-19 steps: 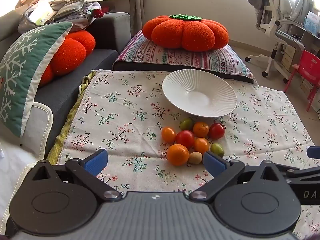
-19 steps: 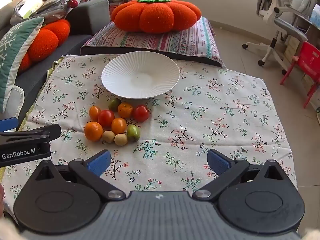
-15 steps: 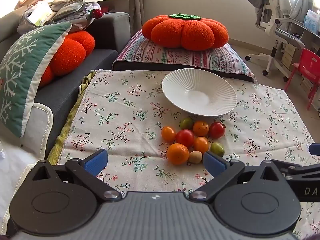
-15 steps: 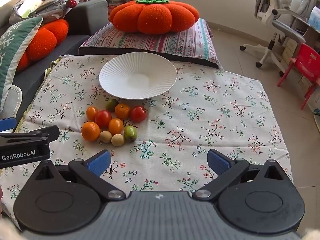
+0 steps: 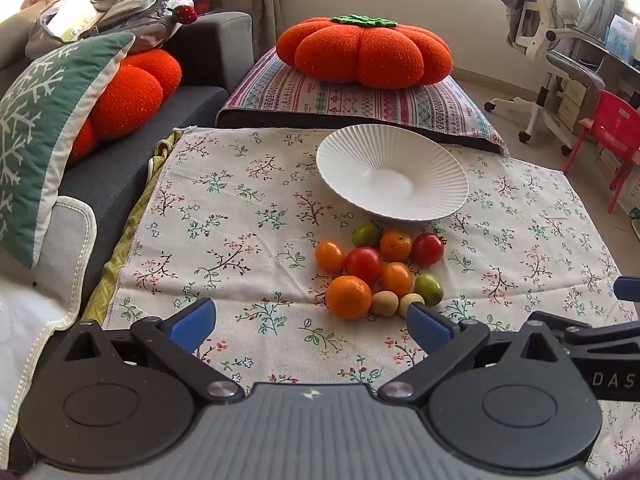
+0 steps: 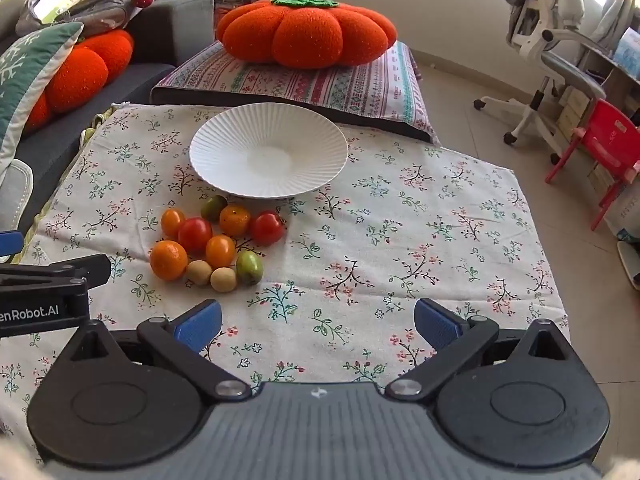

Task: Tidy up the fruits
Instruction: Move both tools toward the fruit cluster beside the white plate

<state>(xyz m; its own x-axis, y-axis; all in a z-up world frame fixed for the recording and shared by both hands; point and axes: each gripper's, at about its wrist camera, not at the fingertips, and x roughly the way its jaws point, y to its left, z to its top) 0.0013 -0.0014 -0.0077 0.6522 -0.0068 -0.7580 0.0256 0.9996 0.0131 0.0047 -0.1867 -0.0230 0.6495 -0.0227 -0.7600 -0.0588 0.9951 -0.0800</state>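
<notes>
A cluster of small fruits lies on the floral cloth just in front of an empty white ribbed plate (image 5: 392,176) (image 6: 268,152). It holds an orange mandarin (image 5: 349,297) (image 6: 169,260), red tomatoes (image 5: 363,265) (image 6: 267,227), orange and green ones, and two beige round fruits (image 6: 223,279). My left gripper (image 5: 310,322) is open and empty, hovering near the cluster's front edge. My right gripper (image 6: 318,322) is open and empty, to the right of and nearer than the fruits. The left gripper's body shows in the right wrist view (image 6: 44,292).
A grey sofa with a green pillow (image 5: 36,120) and orange cushions borders the left. A pumpkin cushion (image 5: 364,50) on a striped pad lies behind the plate. An office chair (image 6: 552,52) and a red stool (image 6: 608,140) stand at the right.
Both grippers have drifted slightly forward toward the fruits; the right one shifted a little right. Both stay open. The fruits and plate have not moved.
</notes>
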